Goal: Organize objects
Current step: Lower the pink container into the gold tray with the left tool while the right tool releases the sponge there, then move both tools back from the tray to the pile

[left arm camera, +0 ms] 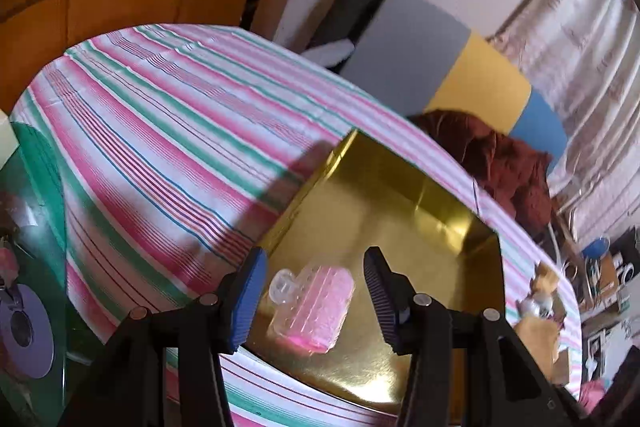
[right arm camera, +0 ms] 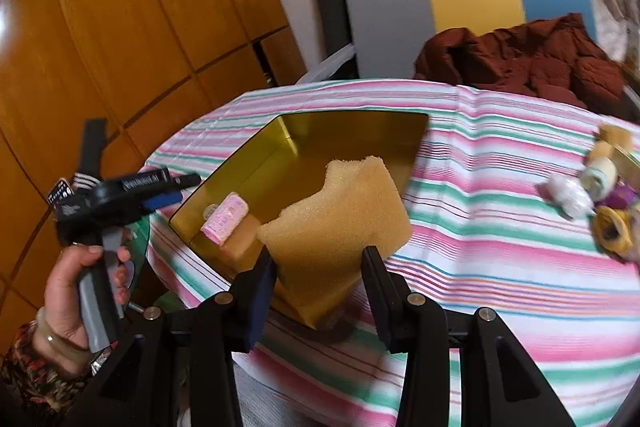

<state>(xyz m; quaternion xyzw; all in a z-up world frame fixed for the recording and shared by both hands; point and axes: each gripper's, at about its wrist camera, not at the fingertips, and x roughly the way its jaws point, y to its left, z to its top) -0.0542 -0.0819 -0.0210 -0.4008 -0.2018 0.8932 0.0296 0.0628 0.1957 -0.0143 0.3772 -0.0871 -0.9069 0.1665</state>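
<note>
We held the left tool with its blue-padded jaws apart above the near end of the gold tray, gripping nothing. Under that gap, and touching neither pad, the pink hair clip lay flat on the tray floor near its front edge. The tray rested on the striped cloth that covered the worktop.

Our right tool was clamped on the yellow sponge, whose lower edge was pinched between the two jaws while its notched top stood up in front of the tray. From this side we could see the left hand wrapped around the grey handle of its tool at the tray's left corner. A cluster of small items sat on the cloth well off to the right, too blurred for us to name. A brown garment lay heaped at the far edge.
</note>
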